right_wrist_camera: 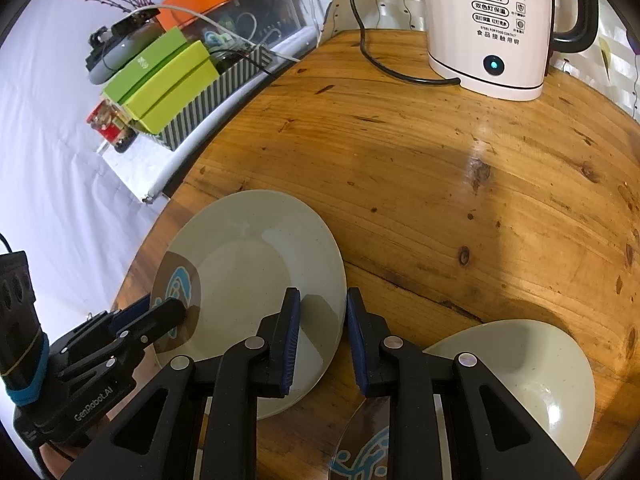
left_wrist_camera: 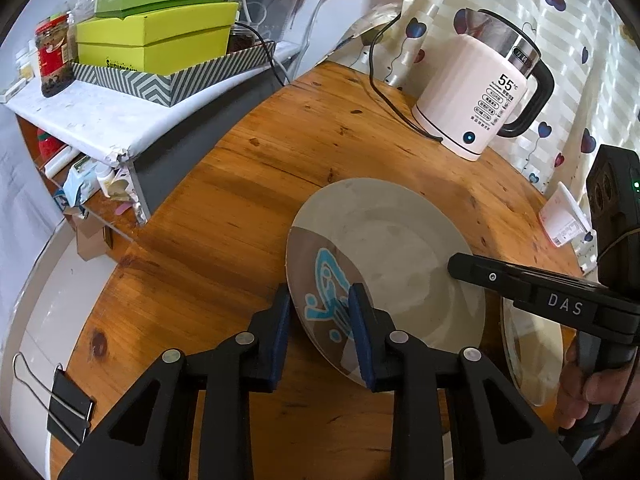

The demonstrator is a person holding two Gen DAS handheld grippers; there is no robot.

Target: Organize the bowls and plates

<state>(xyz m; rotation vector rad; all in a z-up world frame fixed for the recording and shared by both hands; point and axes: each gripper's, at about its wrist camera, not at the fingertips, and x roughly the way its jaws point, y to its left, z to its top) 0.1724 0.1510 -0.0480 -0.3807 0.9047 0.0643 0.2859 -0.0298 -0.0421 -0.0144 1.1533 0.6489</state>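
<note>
A pale green plate [left_wrist_camera: 396, 256] with a brown patch and blue pattern lies on the round wooden table [left_wrist_camera: 224, 216]; it also shows in the right wrist view [right_wrist_camera: 256, 264]. My left gripper [left_wrist_camera: 320, 320] is open, its fingers straddling the plate's patterned rim. My right gripper [right_wrist_camera: 322, 328] is open, its fingers straddling the opposite rim. A second matching dish [right_wrist_camera: 536, 376] sits on the table under my right gripper, and its edge shows in the left wrist view [left_wrist_camera: 532, 356].
A white electric kettle [left_wrist_camera: 476, 88] with its black cord [left_wrist_camera: 384, 96] stands at the table's far side. A shelf left of the table holds green boxes [left_wrist_camera: 156, 36] in a striped tray and a jar [left_wrist_camera: 54, 56]. A binder clip [left_wrist_camera: 68, 404] grips the near left edge.
</note>
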